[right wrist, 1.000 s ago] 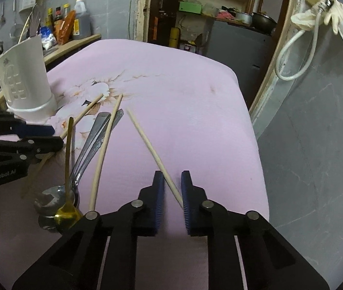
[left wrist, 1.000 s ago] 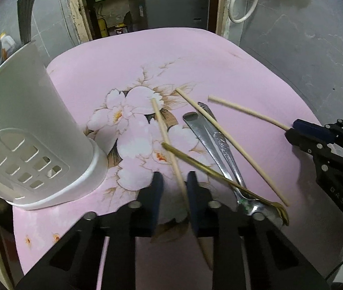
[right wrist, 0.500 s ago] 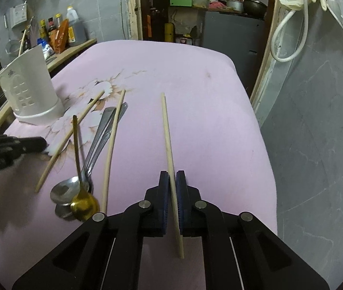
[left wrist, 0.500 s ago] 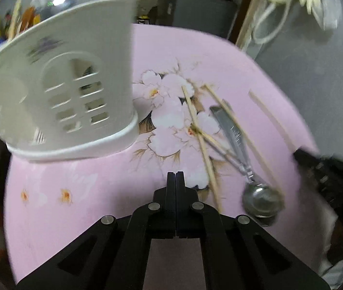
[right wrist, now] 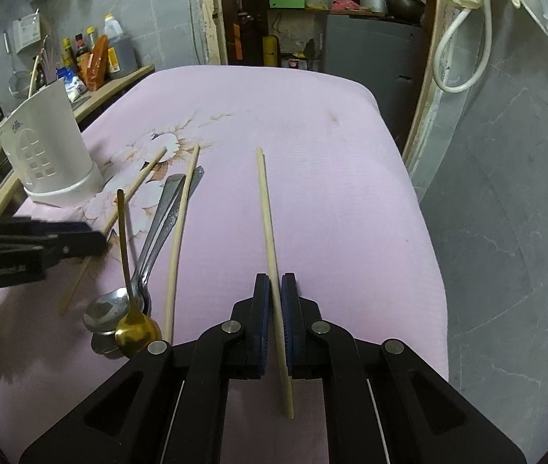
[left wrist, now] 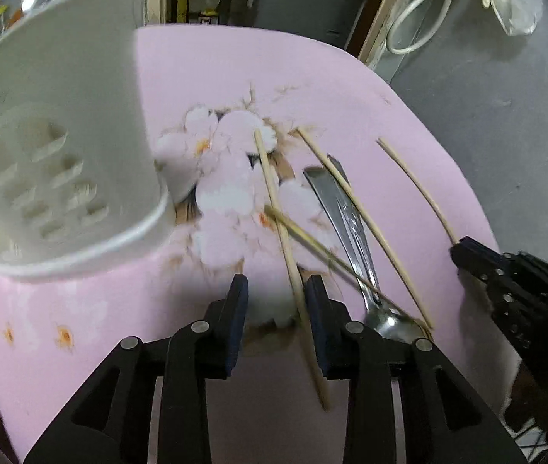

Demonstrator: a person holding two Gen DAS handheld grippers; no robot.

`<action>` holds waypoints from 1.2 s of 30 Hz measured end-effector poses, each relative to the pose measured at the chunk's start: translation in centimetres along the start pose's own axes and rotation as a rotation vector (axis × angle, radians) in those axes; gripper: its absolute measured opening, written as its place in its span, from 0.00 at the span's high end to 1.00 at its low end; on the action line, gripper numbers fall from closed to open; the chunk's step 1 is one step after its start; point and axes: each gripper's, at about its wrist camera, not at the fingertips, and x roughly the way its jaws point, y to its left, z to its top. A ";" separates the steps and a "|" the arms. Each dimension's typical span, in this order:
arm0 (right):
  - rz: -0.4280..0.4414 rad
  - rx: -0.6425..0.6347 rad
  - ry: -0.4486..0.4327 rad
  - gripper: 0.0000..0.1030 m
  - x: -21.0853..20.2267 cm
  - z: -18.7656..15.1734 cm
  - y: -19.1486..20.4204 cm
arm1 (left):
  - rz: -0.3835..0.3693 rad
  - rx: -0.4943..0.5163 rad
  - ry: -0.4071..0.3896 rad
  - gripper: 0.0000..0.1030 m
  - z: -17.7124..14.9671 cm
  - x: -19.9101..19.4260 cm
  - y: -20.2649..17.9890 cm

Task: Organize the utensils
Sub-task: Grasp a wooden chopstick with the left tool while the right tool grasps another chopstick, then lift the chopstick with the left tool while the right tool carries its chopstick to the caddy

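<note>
My right gripper (right wrist: pixel 275 284) is shut on a wooden chopstick (right wrist: pixel 265 208) that points away over the pink floral tablecloth (right wrist: pixel 332 178). My left gripper (left wrist: pixel 276 290) is open, its jaws on either side of another chopstick (left wrist: pixel 274 197) lying on the cloth. A third chopstick (left wrist: pixel 359 212), a gold spoon (right wrist: pixel 129 301) and steel spoons (right wrist: pixel 158 228) lie between the two grippers. The white slotted utensil holder (left wrist: pixel 61 154) stands upright at the left, also in the right wrist view (right wrist: pixel 48 150).
The tablecloth's right edge (right wrist: pixel 424 208) drops off toward a grey tiled wall. A side counter with bottles (right wrist: pixel 92 62) stands behind the holder. A dark doorway with shelves (right wrist: pixel 305 19) is at the far end.
My left gripper went from half open to shut to open, ending around the leftmost chopstick. My right gripper closed on its chopstick, which turned from diagonal to pointing straight ahead.
</note>
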 end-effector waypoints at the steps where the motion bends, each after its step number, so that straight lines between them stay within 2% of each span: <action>1: 0.004 -0.002 0.002 0.95 0.1 0.2 0.0 | 0.009 0.010 0.015 0.75 0.4 0.3 -0.1; 5: 0.028 -0.010 0.020 0.92 1.3 2.1 -0.4 | 0.032 0.029 0.062 0.74 2.1 1.2 -0.4; 9: 0.048 -0.011 0.068 0.77 3.4 4.3 -0.4 | 0.029 0.016 0.072 0.75 3.0 1.7 -0.1; 13: 0.056 -0.011 0.137 0.72 5.1 6.1 0.1 | 0.068 0.030 0.074 0.87 2.4 1.5 0.2; 14: 0.052 -0.013 0.157 0.73 5.4 6.5 0.3 | 0.071 0.022 0.075 0.93 2.2 1.3 0.4; 15: 0.051 -0.019 0.170 0.75 5.5 6.6 0.4 | 0.064 0.011 0.077 0.93 2.0 1.1 0.6; 18: 0.088 0.019 0.189 0.89 5.3 6.7 0.2 | 0.014 -0.063 0.096 0.94 1.4 0.4 1.7; 22: 0.141 0.105 0.189 0.97 4.8 6.5 -1.1 | -0.058 -0.153 0.102 0.98 0.2 -1.3 3.0; 25: 0.230 0.197 0.146 0.97 3.6 5.8 -2.1 | -0.099 -0.175 0.084 0.98 -1.2 -3.1 3.4; 29: 0.286 0.234 0.046 0.97 0.8 4.4 -2.2 | -0.145 -0.157 0.014 0.98 -2.9 -5.7 2.5; 31: 0.300 0.242 0.000 0.97 -0.4 4.4 -2.1 | -0.198 -0.168 -0.068 0.98 -3.6 -7.5 2.4; 33: 0.327 0.245 -0.102 0.97 -2.5 4.2 -1.8 | -0.239 -0.189 -0.150 0.98 -4.0 -9.4 2.4; 36: 0.315 0.221 -0.202 0.97 -4.7 4.5 -0.8 | -0.262 -0.227 -0.242 0.98 -4.1 -11.7 3.1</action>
